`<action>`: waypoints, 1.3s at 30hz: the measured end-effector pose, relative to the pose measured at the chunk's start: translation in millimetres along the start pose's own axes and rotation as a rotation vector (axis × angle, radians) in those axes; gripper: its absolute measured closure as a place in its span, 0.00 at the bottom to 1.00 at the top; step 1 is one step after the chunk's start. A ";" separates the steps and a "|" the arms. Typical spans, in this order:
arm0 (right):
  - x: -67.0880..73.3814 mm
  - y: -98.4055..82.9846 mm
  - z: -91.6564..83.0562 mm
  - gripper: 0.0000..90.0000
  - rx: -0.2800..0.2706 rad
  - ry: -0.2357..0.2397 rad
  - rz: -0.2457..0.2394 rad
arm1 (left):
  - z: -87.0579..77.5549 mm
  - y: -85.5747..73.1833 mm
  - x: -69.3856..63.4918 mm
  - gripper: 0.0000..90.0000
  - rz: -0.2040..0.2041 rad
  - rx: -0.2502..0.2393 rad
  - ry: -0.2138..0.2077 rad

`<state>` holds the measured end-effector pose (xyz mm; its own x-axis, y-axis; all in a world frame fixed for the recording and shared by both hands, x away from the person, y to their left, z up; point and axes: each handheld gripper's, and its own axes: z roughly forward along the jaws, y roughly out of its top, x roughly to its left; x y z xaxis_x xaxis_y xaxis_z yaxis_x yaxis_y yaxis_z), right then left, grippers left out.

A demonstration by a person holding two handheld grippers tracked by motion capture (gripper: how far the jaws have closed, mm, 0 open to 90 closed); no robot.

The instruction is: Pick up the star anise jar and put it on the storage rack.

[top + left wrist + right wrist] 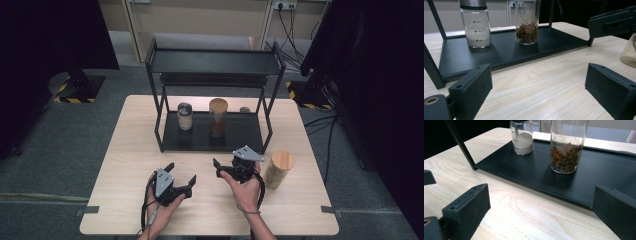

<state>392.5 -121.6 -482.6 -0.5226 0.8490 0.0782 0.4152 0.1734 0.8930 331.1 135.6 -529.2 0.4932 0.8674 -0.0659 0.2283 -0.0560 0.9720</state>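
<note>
Both grippers rest low over the wooden table (130, 150) in front of the black rack (212, 135), each held in a hand. Left gripper (181, 181) sits before the rack's front left leg with its jaws spread wide and nothing between them; right gripper (226, 168) sits just before the rack's front edge, jaws likewise apart and empty. On the rack's bottom shelf stand a steel-lidded jar of white powder (185, 116) and, beside it, a taller cork-lidded jar of brown pieces (218, 117). A wooden-lidded jar (278, 169) stands on the table off the rack's front right corner, just beside the right gripper.
</note>
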 end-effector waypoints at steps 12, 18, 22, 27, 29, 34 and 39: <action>2.1 -12.2 -10.0 0.03 0.010 0.018 -0.002 | -0.1 0.0 -0.2 0.07 0.002 -0.001 0.001; 3.1 -22.1 -13.3 0.03 0.028 0.024 -0.004 | 0.0 0.0 -0.3 0.07 0.002 -0.001 0.002; 4.5 -26.0 -16.9 0.03 0.030 0.026 -0.013 | 0.0 0.0 -0.3 0.07 0.001 -0.001 0.002; 5.3 -29.2 -22.3 0.03 0.023 0.026 -0.019 | 0.1 0.0 -0.2 0.07 0.001 0.001 0.002; 6.1 -30.9 -24.4 0.03 0.024 0.031 -0.021 | 0.0 0.0 -0.1 0.07 0.000 -0.001 0.002; 7.6 -34.1 -31.8 0.03 0.016 0.040 -0.027 | 0.0 0.0 -0.1 0.07 0.001 0.000 0.003; 8.3 -38.6 -39.3 0.03 0.019 0.047 -0.047 | 0.0 0.0 0.1 0.07 -0.001 0.001 0.003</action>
<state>342.9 -140.8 -499.1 -0.5760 0.8154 0.0569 0.4028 0.2226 0.8878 331.2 135.6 -529.2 0.4908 0.8688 -0.0661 0.2294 -0.0557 0.9717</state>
